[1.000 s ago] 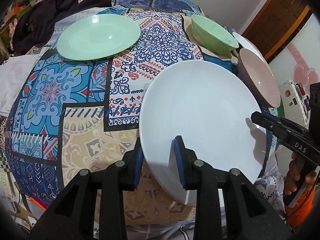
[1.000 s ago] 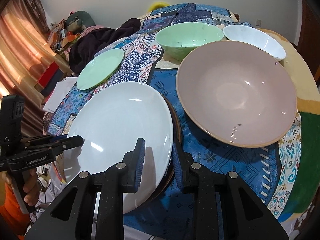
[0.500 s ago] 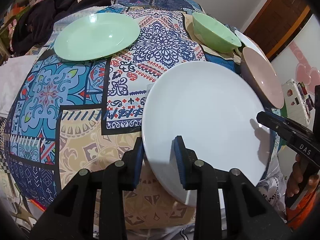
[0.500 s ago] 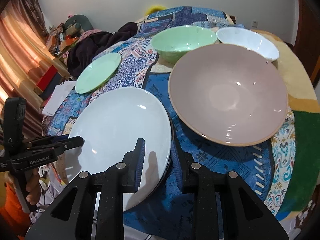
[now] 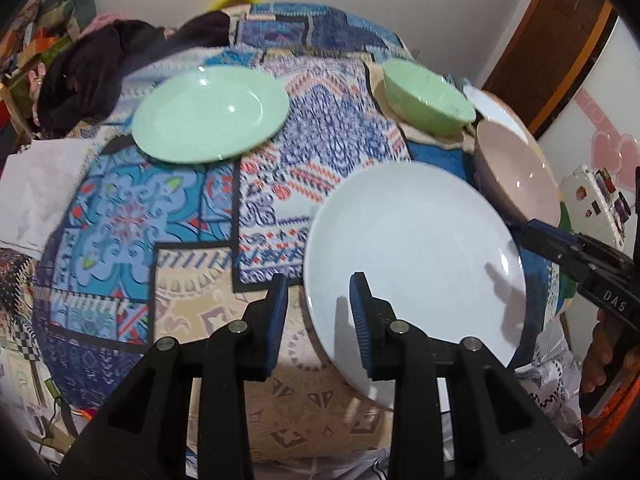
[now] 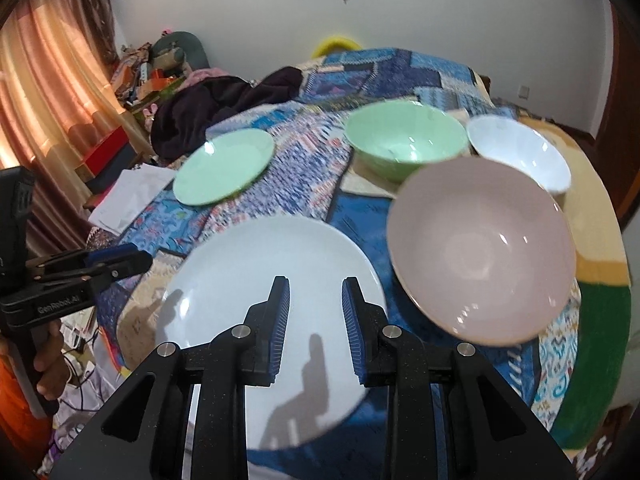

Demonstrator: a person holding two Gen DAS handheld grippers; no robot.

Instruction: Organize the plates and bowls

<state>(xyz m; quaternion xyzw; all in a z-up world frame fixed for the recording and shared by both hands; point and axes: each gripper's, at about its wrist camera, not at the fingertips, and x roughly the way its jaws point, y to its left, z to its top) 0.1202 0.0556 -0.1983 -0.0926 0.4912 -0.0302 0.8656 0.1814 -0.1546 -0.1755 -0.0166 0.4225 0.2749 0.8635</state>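
Observation:
A large white plate (image 5: 416,256) (image 6: 256,304) lies near the front edge of the patterned cloth. My left gripper (image 5: 318,312) is open, its jaws on either side of the plate's left rim, not touching. My right gripper (image 6: 314,316) is open and empty, above the plate. A green plate (image 5: 210,114) (image 6: 224,166) lies at the back left. A green bowl (image 5: 426,98) (image 6: 404,140), a white bowl (image 6: 520,152) and a big pink bowl (image 5: 516,172) (image 6: 480,252) stand to the right.
Dark clothing (image 5: 92,68) (image 6: 216,104) is heaped at the back left of the patterned cloth (image 5: 192,240). A white sheet of paper (image 5: 36,184) lies beyond its left edge. Curtains and clutter (image 6: 60,92) stand at the left.
Both grippers have lifted and pulled back from the white plate. The right gripper, whose jaws stood around the plate's right rim, now hovers over it. The plate lies flat on the cloth.

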